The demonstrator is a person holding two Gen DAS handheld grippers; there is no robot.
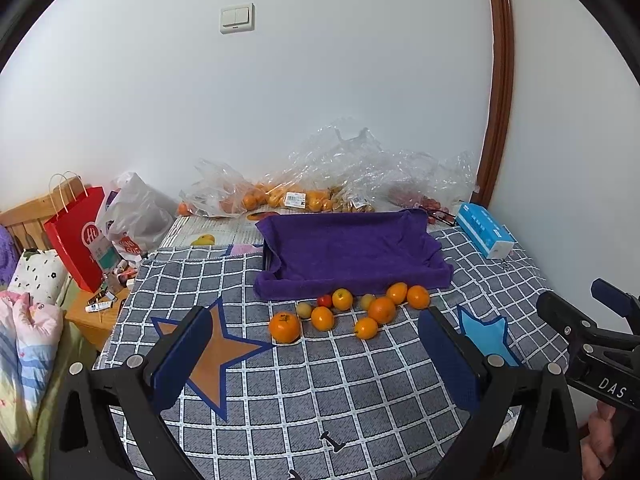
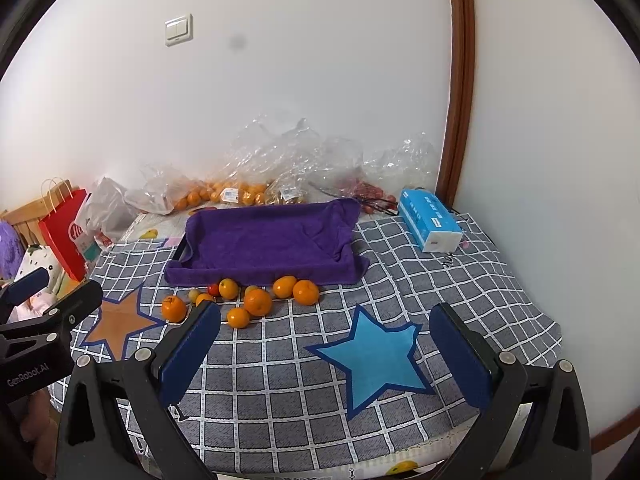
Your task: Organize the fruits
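Nearest to me in the left wrist view, my left gripper [image 1: 316, 356] stands wide apart, nothing between its blue pads, hanging over the grey checked cloth [image 1: 304, 396]. An orange star patch [image 1: 212, 354] lies just behind the left finger. Beyond the fingertips a loose cluster of oranges [image 1: 382, 310] sits on the cloth, with a larger orange [image 1: 284, 327] at its left end, a small red fruit [image 1: 324, 301] and two pale yellowish ones among them. They lie right against the front edge of the purple towel-lined tray [image 1: 348, 252]. Behind the tray, clear plastic bags [image 1: 320, 184] of more fruit rest along the wall, a blue tissue pack [image 1: 484, 234] to the right.

From the right wrist view, my right gripper [image 2: 326, 344] is likewise spread wide and empty, framing a blue star patch [image 2: 374, 360]. The same fruit cluster [image 2: 258, 302] lies ahead to the left, before the tray [image 2: 264, 244]. My left gripper's body shows at the left edge.
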